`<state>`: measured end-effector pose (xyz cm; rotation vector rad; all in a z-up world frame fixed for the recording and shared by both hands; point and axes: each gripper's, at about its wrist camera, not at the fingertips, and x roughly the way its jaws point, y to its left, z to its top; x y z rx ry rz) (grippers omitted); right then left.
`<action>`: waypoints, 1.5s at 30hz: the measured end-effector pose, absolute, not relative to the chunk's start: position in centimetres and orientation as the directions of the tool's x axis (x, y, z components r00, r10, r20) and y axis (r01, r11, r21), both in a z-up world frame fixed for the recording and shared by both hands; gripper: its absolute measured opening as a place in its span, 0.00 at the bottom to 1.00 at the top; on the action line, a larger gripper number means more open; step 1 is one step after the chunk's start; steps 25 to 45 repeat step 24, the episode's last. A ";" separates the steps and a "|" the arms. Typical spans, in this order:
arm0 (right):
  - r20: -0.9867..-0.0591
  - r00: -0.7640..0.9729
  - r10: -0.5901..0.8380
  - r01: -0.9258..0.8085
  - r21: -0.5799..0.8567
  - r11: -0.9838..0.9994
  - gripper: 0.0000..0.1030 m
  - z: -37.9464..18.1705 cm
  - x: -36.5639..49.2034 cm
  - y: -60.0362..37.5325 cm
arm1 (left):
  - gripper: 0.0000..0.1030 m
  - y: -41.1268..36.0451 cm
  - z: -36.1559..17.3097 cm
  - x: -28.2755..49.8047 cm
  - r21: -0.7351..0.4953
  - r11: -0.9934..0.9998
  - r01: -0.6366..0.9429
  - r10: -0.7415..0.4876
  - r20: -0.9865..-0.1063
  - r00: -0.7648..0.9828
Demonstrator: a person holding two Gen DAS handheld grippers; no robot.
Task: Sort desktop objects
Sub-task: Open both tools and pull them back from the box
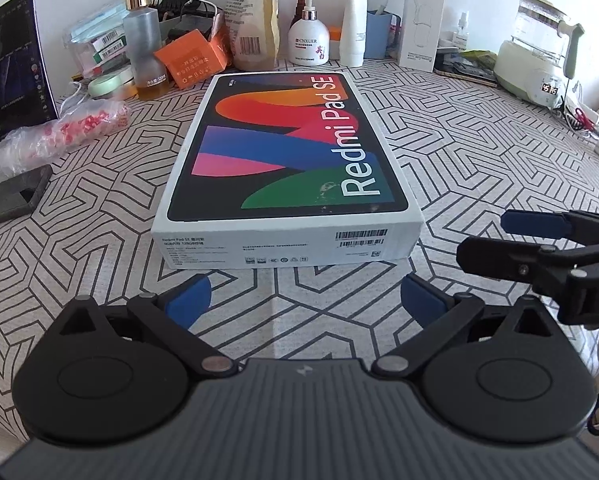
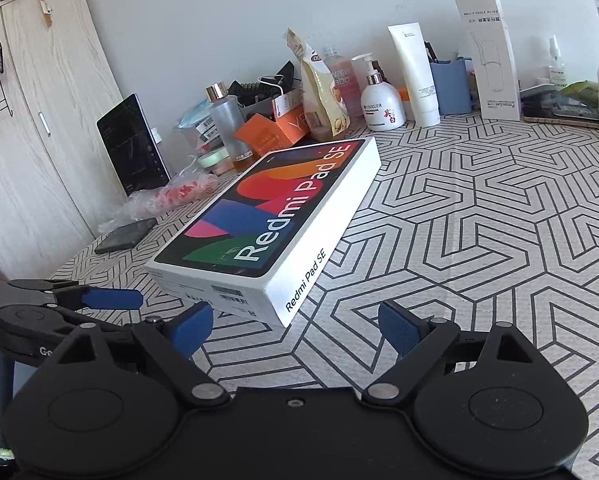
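Observation:
A flat white Redmi Pad SE box (image 1: 287, 168) with a colourful lid lies on the patterned tablecloth, straight ahead of my left gripper (image 1: 303, 300). That gripper is open and empty, just short of the box's near end. My right gripper (image 2: 295, 328) is open and empty, close to the box's near right corner (image 2: 275, 216). The right gripper also shows at the right edge of the left wrist view (image 1: 539, 248). The left gripper's blue pad (image 2: 111, 299) shows at the left of the right wrist view.
Along the back wall stand a clear bottle (image 1: 143, 44), an orange carton (image 1: 191, 60), a paper bag (image 1: 255, 20), a pump bottle (image 1: 309, 36), a white tube (image 1: 353, 20), a tall white box (image 1: 421, 20) and a kettle (image 1: 539, 48). A tablet (image 1: 13, 68), plastic bag (image 1: 67, 128) and dark case (image 1: 11, 196) are left.

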<state>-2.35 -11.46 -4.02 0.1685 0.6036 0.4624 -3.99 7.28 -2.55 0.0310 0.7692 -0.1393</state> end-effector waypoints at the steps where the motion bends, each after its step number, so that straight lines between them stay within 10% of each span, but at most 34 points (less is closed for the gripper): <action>1: -0.510 0.728 0.459 -0.364 0.280 0.888 0.90 -4.0 -2.3 -11.6 | 1.00 7.1 -2.6 -4.0 -0.013 0.990 0.138 -0.109 -0.695 0.711; 45: -0.506 0.728 0.463 -0.358 0.296 0.886 0.91 -4.2 -2.5 -11.7 | 1.00 5.4 -3.0 -4.6 0.119 0.985 0.127 -0.016 -0.663 0.749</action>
